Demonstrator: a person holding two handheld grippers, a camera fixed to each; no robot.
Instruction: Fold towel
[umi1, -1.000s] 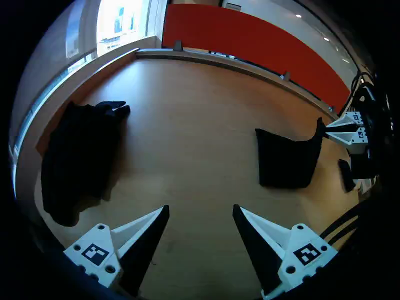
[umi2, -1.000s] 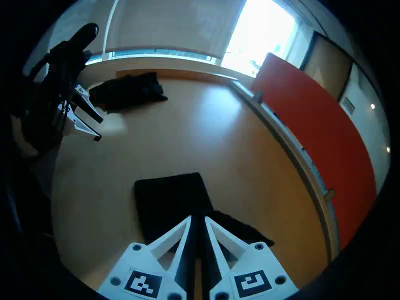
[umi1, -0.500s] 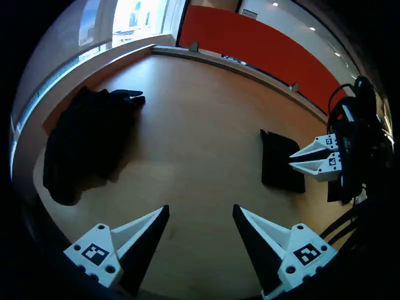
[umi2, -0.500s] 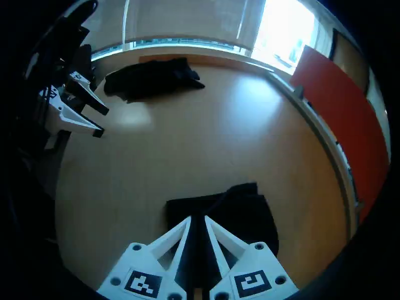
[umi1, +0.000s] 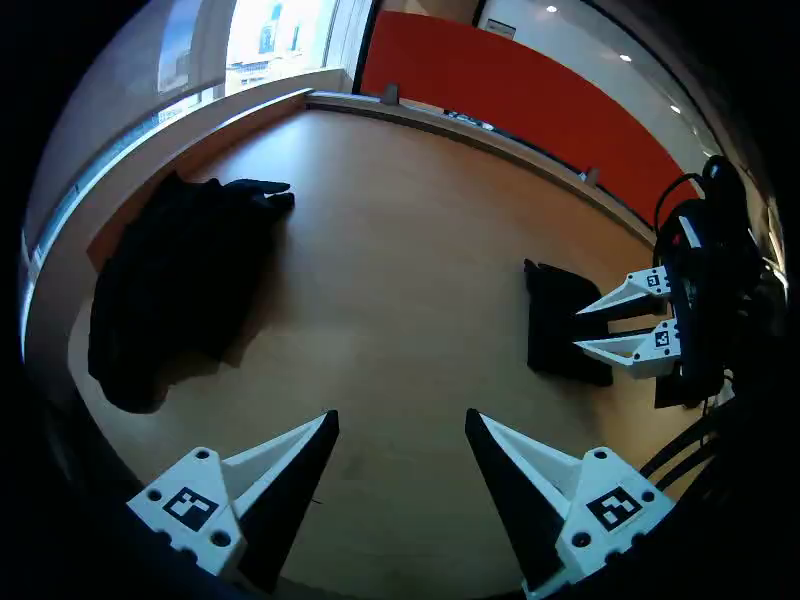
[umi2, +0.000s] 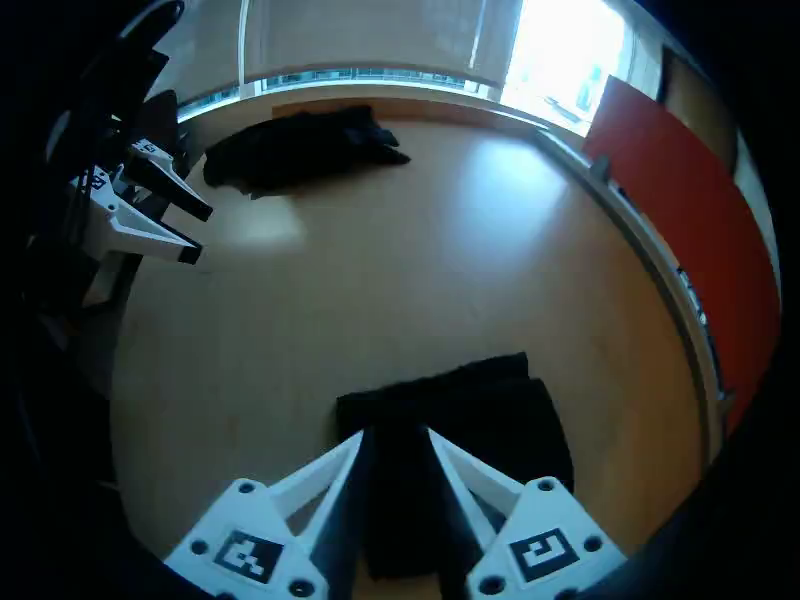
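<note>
R hand-held gripper (umi2: 397, 440) has just let go: half a sec ago its fingers were pressed together on the towel (umi2: 470, 410), now they stand spread w/ dark cloth showing in the gap. Whether the tips are touching the fabric or just above it, can't tell. The towel has settled from a bunched, lifted shape into a flat, compact rectangle at 6 o'clock in the right gripper view and 3 o'clock in the left gripper view. Edges look roughly squared; the far edge is a bit uneven.

Meaning for the task: this fold looks laid down & released, so prob. done or near done for this towel. Likely what's left is pulling the R one clear w/o dragging the top layer, maybe a tidy-up of that far edge.

L hand-held gripper (umi1: 400, 415) hangs spread and empty, well apart from the towel, over bare wood; no real change there.

Surface (umi1: 400, 250): wide, light wood, glossy w/ window glare. A loose pile (umi1: 170, 280) of dark cloth lies at 9 o'clock in the left gripper view, 11 to 12 o'clock in the right gripper view, well apart from the towel; possibly more to fold.

Room: bright window (umi1: 270, 30) at approx 11 o'clock beyond the far edge, red panel (umi1: 520, 90) running along the surface's back edge from 12 to 2 o'clock.
</note>
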